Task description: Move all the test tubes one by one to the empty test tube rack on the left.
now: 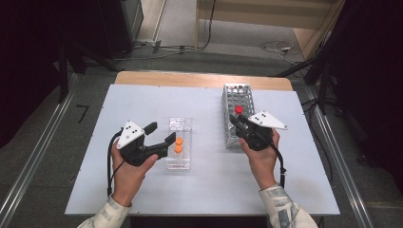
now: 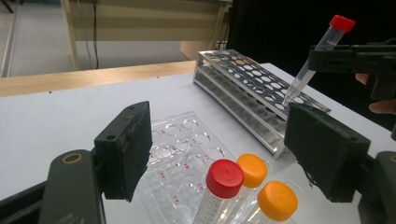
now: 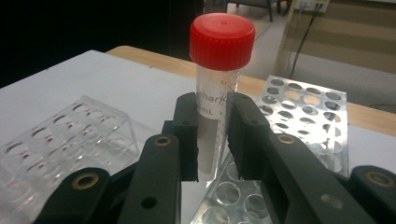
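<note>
The right gripper (image 3: 212,140) pinches a clear plastic tube with a red screw cap (image 3: 219,88), and its fingers (image 3: 187,135) hide the tube's lower half. The printed label is partly covered: "hark" and "mL" can be read. The tube's tapered tip hangs just above the perforated steel tube rack (image 1: 237,114). Left of that rack, the left gripper (image 1: 160,134) is spread wide beside the clear plastic rack (image 1: 179,142) with orange-capped tubes (image 1: 178,145).

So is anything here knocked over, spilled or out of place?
Nothing stands out. The metal rack and clear rack sit flat, the capped tubes stand upright, and the right gripper holds a red-capped tube above the metal rack.
</note>
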### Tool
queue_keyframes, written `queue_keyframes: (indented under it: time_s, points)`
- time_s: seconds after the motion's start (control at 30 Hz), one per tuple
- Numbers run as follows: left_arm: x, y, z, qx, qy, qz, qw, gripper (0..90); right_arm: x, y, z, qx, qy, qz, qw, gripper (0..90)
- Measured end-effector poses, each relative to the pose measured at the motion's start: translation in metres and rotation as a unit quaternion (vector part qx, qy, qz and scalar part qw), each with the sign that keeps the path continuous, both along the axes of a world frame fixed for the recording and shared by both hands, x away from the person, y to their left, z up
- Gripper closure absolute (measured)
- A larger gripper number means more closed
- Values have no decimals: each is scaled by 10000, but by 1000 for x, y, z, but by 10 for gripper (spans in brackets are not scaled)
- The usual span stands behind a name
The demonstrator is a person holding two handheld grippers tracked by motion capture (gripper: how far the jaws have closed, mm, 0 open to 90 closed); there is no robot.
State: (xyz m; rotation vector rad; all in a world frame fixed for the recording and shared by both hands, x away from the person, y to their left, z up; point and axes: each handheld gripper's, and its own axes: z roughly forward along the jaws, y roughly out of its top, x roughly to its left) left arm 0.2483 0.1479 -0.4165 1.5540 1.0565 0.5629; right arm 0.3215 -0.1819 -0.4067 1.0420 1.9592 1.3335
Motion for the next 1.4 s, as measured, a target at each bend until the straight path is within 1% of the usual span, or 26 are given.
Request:
queue_keyframes:
  time_s: [0.1, 0.27, 0.47, 0.57, 0.67, 0.8, 0.87, 1.07, 1.23, 1.4]
  points:
    - [0, -1, 0, -4, -7, -14, 10000, 241, -5, -2, 0, 68, 72, 124, 9999, 713]
    - [-2, -2, 2, -2, -31, -55, 10000, 242, -16, -3, -1, 79, 136, 301, 9994, 713]
    - [-3, -5, 2, -2, -36, -86, 10000, 243, -26, -2, -3, -3, 183, 504, 9986, 713]
    - [-4, -6, 3, 0, -42, -105, 9999, 244, -30, -1, -4, -20, 227, 589, 9980, 713]
    - [-5, -7, 3, -4, -53, -127, 9999, 243, -34, -1, -4, 40, 296, 665, 9973, 713]
    - [-7, -8, 5, 0, -65, -170, 9998, 243, -40, -1, -7, -13, 334, 764, 9965, 713]
    - [-8, -9, 6, -28, -73, -223, 9997, 244, -43, -2, -8, -40, 363, 814, 9960, 713]
    - [-12, -17, 7, 17, -92, -385, 9992, 244, -51, 0, -13, -63, 451, 943, 9945, 713]
    - [-16, -25, 9, 91, -108, -564, 9983, 244, -57, 9, -17, -108, 517, 1140, 9921, 713]
    - [-20, -32, 11, 87, -142, -726, 9972, 246, -62, 18, -18, -149, 531, 1314, 9898, 713]
